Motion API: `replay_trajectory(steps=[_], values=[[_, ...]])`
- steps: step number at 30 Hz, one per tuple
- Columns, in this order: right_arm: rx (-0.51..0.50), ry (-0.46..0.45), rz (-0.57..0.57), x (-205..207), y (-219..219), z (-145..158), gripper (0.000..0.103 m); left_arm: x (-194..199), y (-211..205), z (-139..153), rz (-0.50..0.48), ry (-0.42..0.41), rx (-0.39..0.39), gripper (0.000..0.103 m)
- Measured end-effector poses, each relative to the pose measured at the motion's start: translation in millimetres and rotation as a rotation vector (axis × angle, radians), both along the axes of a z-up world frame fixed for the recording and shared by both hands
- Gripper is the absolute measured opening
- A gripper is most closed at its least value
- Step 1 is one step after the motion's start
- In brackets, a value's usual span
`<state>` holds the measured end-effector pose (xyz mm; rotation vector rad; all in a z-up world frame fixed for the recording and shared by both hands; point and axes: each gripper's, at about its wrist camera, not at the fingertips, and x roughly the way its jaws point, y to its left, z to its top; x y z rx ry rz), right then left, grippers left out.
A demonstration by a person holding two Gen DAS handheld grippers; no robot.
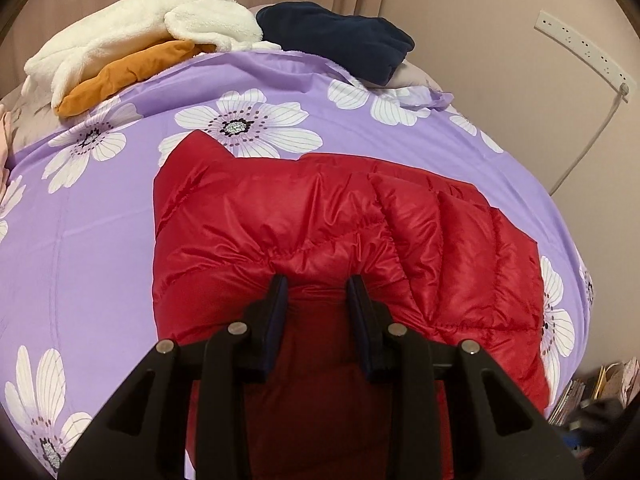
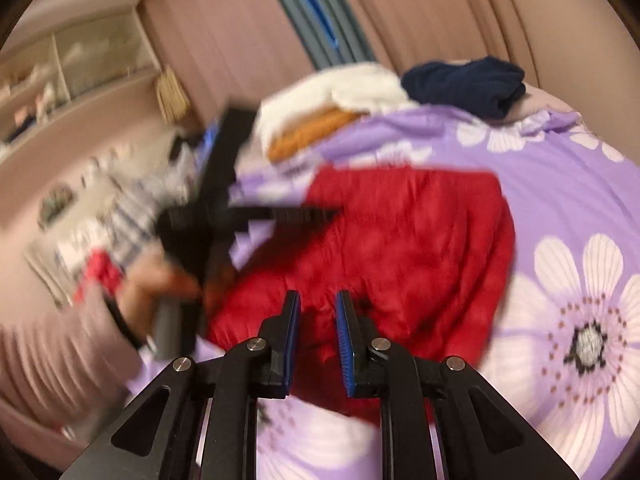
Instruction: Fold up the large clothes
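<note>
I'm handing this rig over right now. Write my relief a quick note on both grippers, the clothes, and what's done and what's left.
Left hand-held gripper: shut on a fold of the red jacket, holding it over the jacket's body.
Right hand-held gripper: a small gap between its pads, nothing in it, above the jacket's near edge.
The jacket lies on the purple sheet, partly folded.
At the far end: a white fleece on an orange garment, and a navy garment.
Left: finish and flatten the jacket.

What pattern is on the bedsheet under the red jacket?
Purple bedsheet with large white flowers, clearest in the left wrist view; the jacket lies on it.
</note>
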<state>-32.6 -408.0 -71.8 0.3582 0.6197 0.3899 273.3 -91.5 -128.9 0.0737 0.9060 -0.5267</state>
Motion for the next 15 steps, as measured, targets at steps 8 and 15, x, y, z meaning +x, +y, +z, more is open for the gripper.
replay_trajectory(steps=[8,15], values=[[-0.168,-0.017,-0.022,6.1,19.2,-49.8,0.017,-7.7,-4.6,-5.6,-0.019,-0.045,0.026,0.031],[-0.142,-0.001,-0.014,2.3,13.9,-39.9,0.017,-20.0,19.4,17.7,0.008,-0.016,-0.073,0.031]])
